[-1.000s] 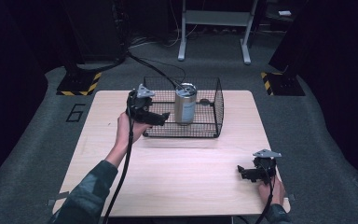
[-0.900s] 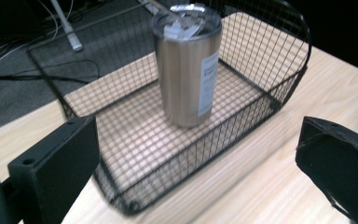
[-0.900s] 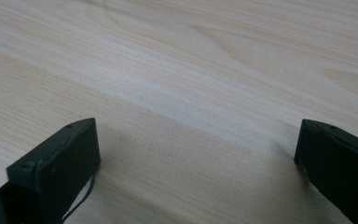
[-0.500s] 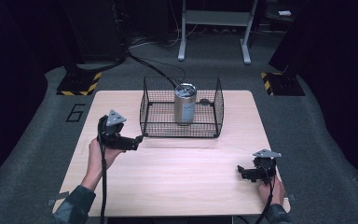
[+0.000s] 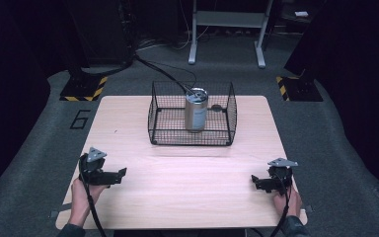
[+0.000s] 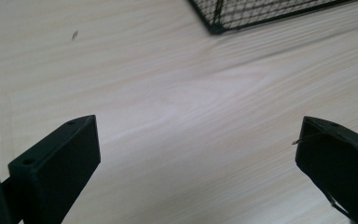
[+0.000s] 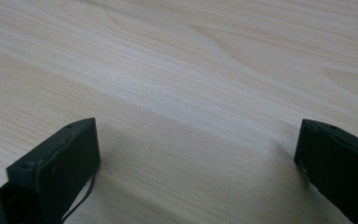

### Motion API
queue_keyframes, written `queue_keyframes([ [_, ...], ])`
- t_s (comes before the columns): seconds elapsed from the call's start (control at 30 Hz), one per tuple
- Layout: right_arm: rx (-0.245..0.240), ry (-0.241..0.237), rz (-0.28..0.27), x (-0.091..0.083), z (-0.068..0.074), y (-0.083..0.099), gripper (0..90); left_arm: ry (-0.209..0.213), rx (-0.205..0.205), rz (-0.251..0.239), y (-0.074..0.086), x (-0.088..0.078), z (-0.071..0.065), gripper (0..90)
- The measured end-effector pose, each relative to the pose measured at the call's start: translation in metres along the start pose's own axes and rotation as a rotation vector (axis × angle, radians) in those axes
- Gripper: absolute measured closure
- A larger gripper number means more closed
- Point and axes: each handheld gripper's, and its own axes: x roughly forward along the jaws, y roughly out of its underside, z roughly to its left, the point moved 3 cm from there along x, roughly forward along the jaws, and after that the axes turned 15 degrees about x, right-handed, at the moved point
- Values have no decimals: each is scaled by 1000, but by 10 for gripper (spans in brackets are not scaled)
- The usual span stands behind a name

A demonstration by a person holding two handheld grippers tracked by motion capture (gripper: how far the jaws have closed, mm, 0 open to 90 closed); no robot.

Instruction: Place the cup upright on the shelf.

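So from the high view, the silver can [image 5: 196,109] stands upright inside the black wire basket [image 5: 158,123] at the far middle of the table [image 5: 187,182]. The left tool [image 5: 121,174] sits near the table's front left corner, the right tool [image 5: 254,181] near the front right, both well apart from the basket. In the left gripper view the jaws are spread wide over bare wood, with a basket corner [image 6: 216,25] up top. The right gripper view shows jaws wide apart too, holding nothing.
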Motion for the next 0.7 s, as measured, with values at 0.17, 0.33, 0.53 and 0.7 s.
queue_keyframes([
  [0.17,-2,0,0,0,0,0,0,-49,-52,49,36,13,10,1],
  [0.33,2,0,1,0,0,0,0,-79,-80,86,62,28,12,1],
  [0.53,-1,0,0,0,0,0,0,-98,-89,82,72,38,15,0],
  [0.7,-4,0,-1,0,0,0,0,-113,-92,62,74,39,15,0],
])
